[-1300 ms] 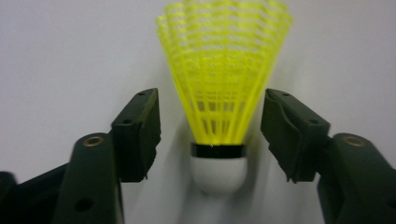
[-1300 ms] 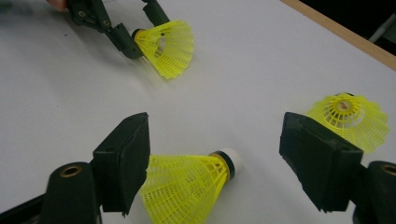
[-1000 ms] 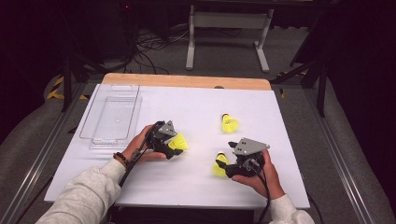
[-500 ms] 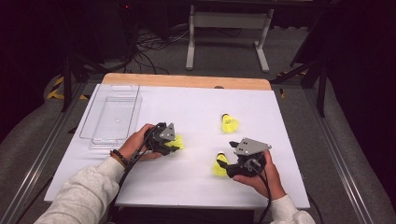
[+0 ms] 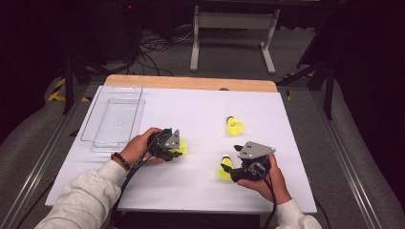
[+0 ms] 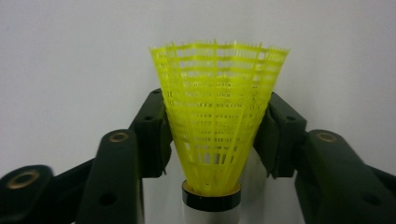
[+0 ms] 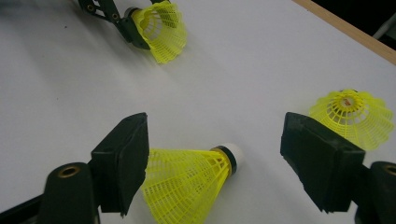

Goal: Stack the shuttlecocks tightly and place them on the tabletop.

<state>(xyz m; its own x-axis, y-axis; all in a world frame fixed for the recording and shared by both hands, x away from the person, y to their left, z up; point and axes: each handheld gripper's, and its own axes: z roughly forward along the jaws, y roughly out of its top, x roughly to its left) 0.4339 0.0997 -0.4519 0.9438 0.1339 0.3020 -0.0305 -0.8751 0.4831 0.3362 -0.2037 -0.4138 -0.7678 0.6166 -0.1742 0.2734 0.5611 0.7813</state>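
Note:
My left gripper (image 5: 175,150) lies low on the white table, jaws pointing right, shut on a yellow shuttlecock (image 5: 183,145). Its pads (image 6: 156,135) press both sides of the mesh skirt (image 6: 217,107), cork toward the camera; the jaws have just been opening a little with the shuttlecock still between them. My right gripper (image 5: 228,168) stands open at the front right. A second yellow shuttlecock (image 7: 187,179) lies on its side between the wide jaws, skirt by the left pad (image 7: 123,161), the other pad well clear. A third shuttlecock (image 5: 234,126) rests farther back.
A clear plastic tray (image 5: 114,119) sits at the table's left, beyond my left hand. The table's wooden far edge (image 5: 191,82) runs along the back. In the right gripper view the left gripper (image 7: 126,21) and its shuttlecock (image 7: 161,30) appear at the top.

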